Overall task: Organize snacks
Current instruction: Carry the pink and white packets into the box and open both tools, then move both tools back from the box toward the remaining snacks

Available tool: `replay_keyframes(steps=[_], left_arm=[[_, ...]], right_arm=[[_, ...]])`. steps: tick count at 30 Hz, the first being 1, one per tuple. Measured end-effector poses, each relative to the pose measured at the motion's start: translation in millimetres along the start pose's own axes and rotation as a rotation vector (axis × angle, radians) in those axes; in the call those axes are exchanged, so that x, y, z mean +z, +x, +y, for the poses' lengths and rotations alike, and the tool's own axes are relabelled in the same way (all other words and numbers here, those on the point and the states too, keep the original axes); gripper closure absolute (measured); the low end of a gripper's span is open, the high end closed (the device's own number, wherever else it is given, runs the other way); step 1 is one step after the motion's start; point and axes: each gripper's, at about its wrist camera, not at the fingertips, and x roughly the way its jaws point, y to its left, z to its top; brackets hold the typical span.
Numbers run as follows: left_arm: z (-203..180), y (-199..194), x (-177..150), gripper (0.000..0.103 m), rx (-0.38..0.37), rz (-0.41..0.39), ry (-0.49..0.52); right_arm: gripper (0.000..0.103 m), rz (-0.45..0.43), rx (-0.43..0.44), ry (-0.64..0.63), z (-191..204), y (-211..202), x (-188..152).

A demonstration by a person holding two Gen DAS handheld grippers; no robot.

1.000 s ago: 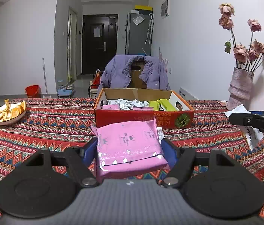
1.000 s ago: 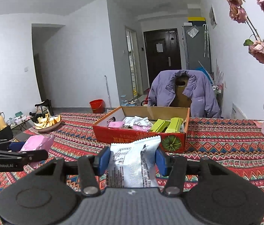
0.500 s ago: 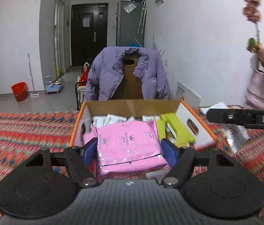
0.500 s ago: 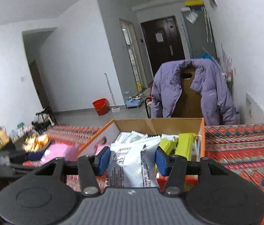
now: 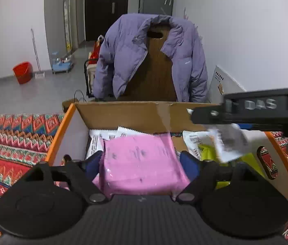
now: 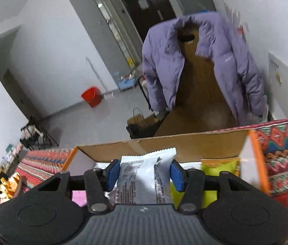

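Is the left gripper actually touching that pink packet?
Touching. In the left wrist view, the left gripper presses its blue pads against both sides of the pink packet.

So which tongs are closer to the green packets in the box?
Right. The right tongs, shut on a white packet, hang over the green packets. The left tongs, shut on a pink packet, are over the box's left side.

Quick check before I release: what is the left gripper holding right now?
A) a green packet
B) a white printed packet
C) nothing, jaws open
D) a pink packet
D: the left gripper is shut on the pink packet, held over the open cardboard box; the right gripper has the white packet.
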Motion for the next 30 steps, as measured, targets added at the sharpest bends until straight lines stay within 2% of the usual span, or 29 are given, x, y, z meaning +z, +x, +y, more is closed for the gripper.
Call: replay_keyframes(steps=[3, 7, 10, 20, 23, 26, 30], left_arm=[[5, -3, -1, 0.015, -0.02, -0.03, 0.022], [14, -17, -3, 0.014, -0.015, -0.048, 0.018], [26, -34, -6, 0.013, 0.009, -0.058, 0.018], [55, -123, -24, 0.011, 0.085, -0.084, 0.025], [56, -151, -36, 0.009, 0.094, -0.082, 0.022], [54, -183, -56, 0.008, 0.095, -0.093, 0.033], [50, -232, -82, 0.005, 0.071, -0.126, 0.046]], right_arm=[[0.037, 0.002, -0.006, -0.003, 3, 12, 2], [0.035, -0.029, 0.01, 0.017, 0, 4, 0], [0.034, -0.038, -0.016, -0.015, 1, -14, -5], [0.03, -0.08, -0.171, -0.194, 6, -121, -40], [0.028, -0.096, -0.171, -0.203, 8, -156, -55], [0.017, -0.13, -0.165, -0.233, 15, -192, -75], [0.016, -0.171, -0.152, -0.293, 29, -242, -109]])
